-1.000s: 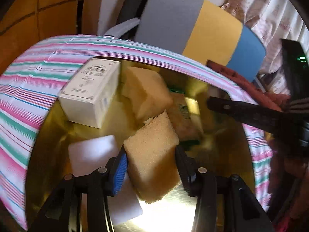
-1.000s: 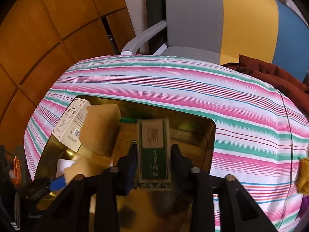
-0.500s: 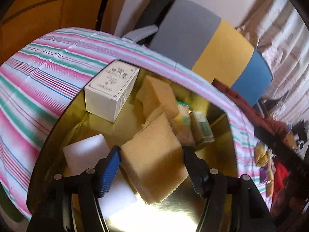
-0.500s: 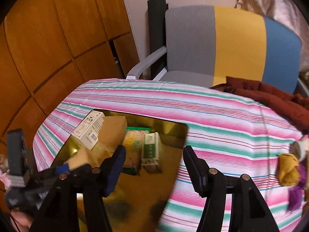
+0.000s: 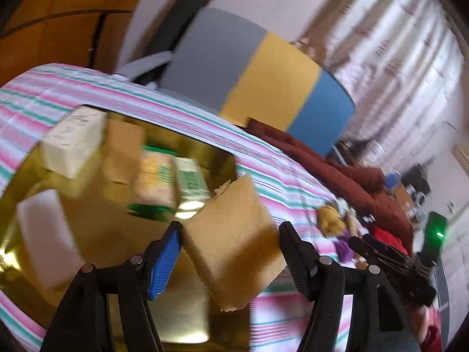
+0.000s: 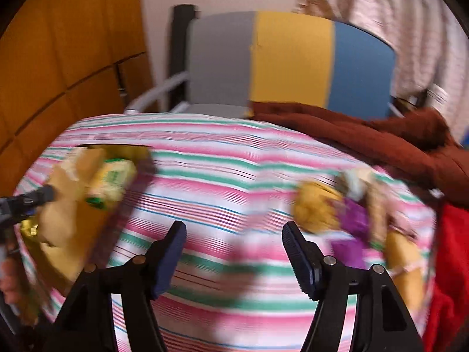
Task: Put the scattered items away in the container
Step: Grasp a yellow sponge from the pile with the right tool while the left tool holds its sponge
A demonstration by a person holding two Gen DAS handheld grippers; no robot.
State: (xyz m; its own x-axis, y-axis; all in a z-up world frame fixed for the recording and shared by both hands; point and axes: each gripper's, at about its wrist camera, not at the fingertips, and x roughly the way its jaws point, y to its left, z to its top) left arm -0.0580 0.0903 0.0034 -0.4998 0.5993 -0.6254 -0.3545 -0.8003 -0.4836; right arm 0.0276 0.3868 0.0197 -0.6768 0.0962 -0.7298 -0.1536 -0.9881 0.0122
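Note:
A gold tray (image 5: pixel 96 231) lies on the striped tablecloth and holds a white box (image 5: pixel 73 140), a tan sponge (image 5: pixel 123 152), green-and-yellow packets (image 5: pixel 170 182) and a white block (image 5: pixel 44 231). My left gripper (image 5: pixel 230 252) has wide jaws with a second tan sponge (image 5: pixel 234 240) between them, resting against the left blue pad at the tray's right rim. My right gripper (image 6: pixel 234 249) is open and empty over the tablecloth, right of the tray (image 6: pixel 73 205). A yellow and purple doll (image 6: pixel 346 217) lies to its right.
A grey, yellow and blue chair (image 6: pixel 290 61) stands behind the table. A dark red cloth (image 6: pixel 381 140) lies on the table's far right edge, a bright red one (image 6: pixel 451 264) at the right. The right gripper's black body (image 5: pixel 395 261) shows in the left wrist view.
The right gripper let go of the green packet in the tray and swung right toward the doll. The left gripper opened wider and shifted right, the sponge now loose between its jaws.

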